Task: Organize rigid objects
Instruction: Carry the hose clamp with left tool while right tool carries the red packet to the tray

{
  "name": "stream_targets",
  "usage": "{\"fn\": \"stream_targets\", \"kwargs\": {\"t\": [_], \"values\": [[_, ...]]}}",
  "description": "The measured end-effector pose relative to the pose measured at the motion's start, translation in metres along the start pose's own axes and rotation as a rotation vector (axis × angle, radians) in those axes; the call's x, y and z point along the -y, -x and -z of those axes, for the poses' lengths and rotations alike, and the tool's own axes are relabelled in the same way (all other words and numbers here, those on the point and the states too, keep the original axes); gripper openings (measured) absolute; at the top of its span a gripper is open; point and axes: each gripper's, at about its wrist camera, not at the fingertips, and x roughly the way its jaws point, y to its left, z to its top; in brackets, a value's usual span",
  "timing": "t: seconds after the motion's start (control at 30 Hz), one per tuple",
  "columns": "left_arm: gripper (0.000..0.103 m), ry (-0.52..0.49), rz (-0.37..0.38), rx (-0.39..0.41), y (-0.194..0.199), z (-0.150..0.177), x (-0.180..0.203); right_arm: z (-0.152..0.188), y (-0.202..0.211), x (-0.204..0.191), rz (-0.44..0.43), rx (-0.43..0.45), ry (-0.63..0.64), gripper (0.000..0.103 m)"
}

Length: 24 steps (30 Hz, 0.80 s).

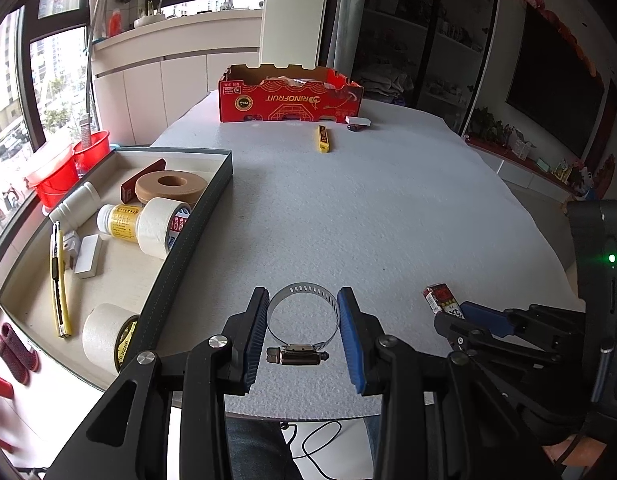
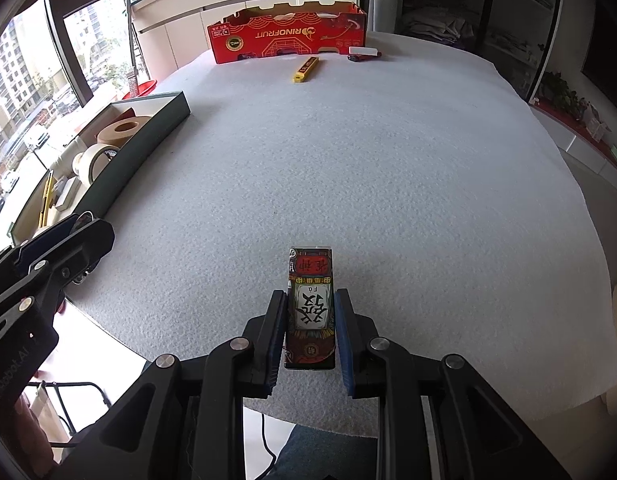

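Left gripper [image 1: 304, 332]: pads pressing both sides of a metal hose clamp [image 1: 302, 322], holding it above the white table cover [image 1: 388, 200].
Right gripper [image 2: 310, 332]: jaws clamping a printed card box [image 2: 311, 308].
Left of the left claw: grey tray [image 1: 196, 216] holding tape rolls [image 1: 162, 226].
Far ahead: red carton [image 1: 288, 98], yellow cutter [image 1: 323, 138] lying before it.

My left gripper [image 1: 304, 336] is a black plastic linkage frame with round silver screw heads at its pivots. Its two fingers carry ribbed blue pads [image 1: 350, 336]. My right gripper [image 2: 310, 334] is the same build: black arms, silver pivot screws, blue pads [image 2: 343, 344]. Its housing, seen from the left wrist, shows a small green indicator light [image 1: 611, 258]. White lettering runs along one black housing. I wear dark jeans [image 2: 328, 456].
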Motion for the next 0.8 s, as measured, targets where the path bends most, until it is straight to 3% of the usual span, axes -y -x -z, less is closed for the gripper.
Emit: {"fn": "stream_targets", "kwargs": {"t": [0.43, 0.8], "values": [[0.038, 0.062, -0.030, 0.058, 0.021, -0.007, -0.024, -0.020, 0.003, -0.023, -0.028, 0.021, 0.048, 0.025], [0.038, 0.199, -0.161, 0.113, 0.045, -0.022, -0.096, -0.062, 0.015, -0.070, -0.129, 0.084, 0.140, 0.025]]}}
